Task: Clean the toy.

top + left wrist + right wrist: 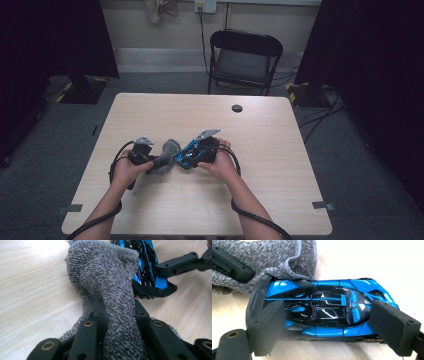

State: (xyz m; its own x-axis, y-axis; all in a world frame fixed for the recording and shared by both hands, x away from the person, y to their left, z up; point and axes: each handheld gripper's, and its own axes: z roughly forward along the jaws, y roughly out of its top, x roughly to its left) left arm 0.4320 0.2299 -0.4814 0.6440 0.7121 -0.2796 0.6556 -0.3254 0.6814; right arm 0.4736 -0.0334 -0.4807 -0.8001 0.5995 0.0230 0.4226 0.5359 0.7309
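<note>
Left tongs (pixel 117 315) pinch grey cloth (pixel 105 277) (touching car); right tongs (pixel 324 325) clamp blue toy car (pixel 329 307).

I'm working over a pale wood-grain table (pixel 280 165) with rounded corners, standing on grey carpet, and most of its top is bare. Near its middle a grey terry cloth (pixel 167 156) rests on the surface, bunched and partly lifted, and just beside it on my right is a blue and black toy car (pixel 190 156); from the high view I cannot tell whether the car touches the wood. Toward the far edge there's a small dark round cable hole (pixel 237 108) set into the top, well apart from both.
</note>
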